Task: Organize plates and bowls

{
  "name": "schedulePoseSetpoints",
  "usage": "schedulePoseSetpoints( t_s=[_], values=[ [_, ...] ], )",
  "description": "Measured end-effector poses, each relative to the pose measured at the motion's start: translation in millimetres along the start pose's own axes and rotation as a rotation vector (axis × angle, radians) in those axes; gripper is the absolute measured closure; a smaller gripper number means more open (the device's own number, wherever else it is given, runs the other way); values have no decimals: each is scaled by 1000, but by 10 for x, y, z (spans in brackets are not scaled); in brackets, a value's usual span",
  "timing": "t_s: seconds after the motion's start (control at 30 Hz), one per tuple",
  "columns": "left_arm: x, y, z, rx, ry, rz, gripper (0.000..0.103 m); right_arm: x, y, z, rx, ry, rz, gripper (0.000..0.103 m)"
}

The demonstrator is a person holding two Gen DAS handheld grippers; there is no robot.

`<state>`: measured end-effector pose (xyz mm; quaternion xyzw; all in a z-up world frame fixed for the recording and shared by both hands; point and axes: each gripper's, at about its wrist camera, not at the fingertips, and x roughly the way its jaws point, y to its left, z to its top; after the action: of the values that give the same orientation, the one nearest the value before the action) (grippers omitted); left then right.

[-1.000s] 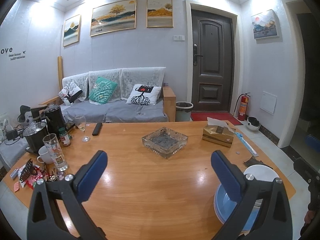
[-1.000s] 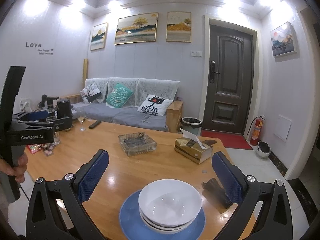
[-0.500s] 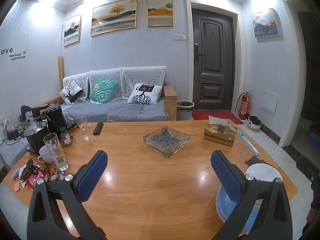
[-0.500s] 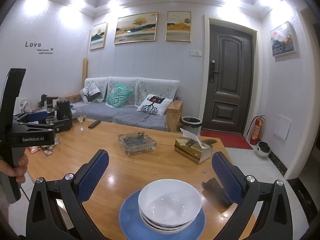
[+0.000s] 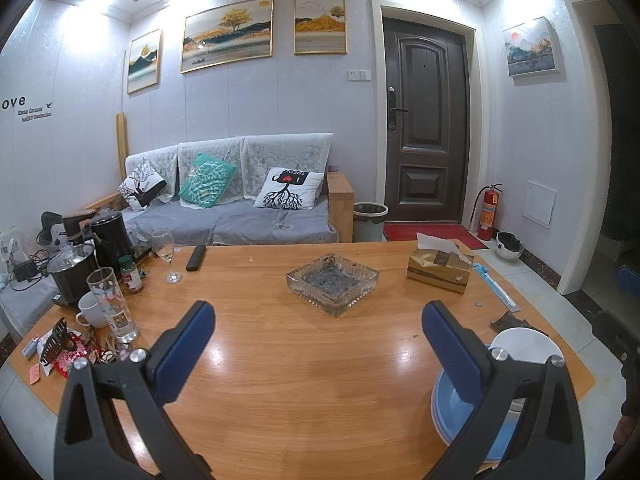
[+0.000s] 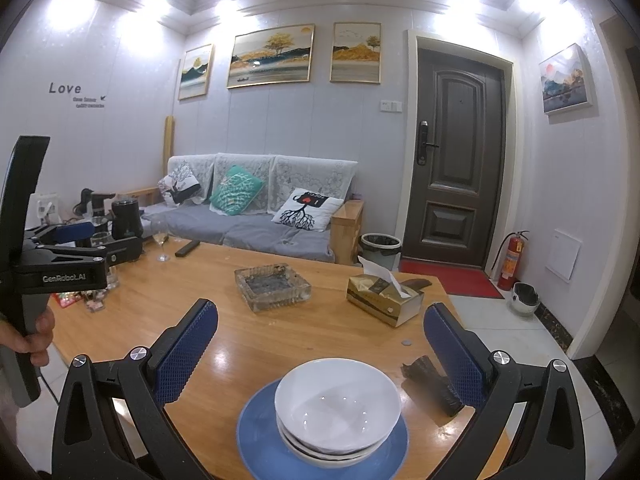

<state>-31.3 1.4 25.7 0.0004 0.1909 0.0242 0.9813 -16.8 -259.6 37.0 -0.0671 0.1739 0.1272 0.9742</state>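
A stack of white bowls sits on blue plates at the near right end of the wooden table. My right gripper is open and empty, raised just behind and above the stack. In the left wrist view the same bowls and blue plates lie partly hidden behind my right finger. My left gripper is open and empty over the table's middle; it also shows at the left of the right wrist view.
A glass ashtray and a tissue box stand mid-table. Glasses, a mug, kettles and clutter crowd the left end. A dark object lies right of the plates. A remote lies at the far side.
The left gripper has drifted slightly, so the table scene shifts a little in its view. The right gripper and the stack have not visibly moved.
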Motion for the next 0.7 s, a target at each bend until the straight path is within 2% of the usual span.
schedulePoseSetpoints(
  t_s=[0.7],
  values=[
    [-8, -14, 25, 4, -3, -1, 0, 0, 4, 2, -2, 2, 0, 1]
  ],
)
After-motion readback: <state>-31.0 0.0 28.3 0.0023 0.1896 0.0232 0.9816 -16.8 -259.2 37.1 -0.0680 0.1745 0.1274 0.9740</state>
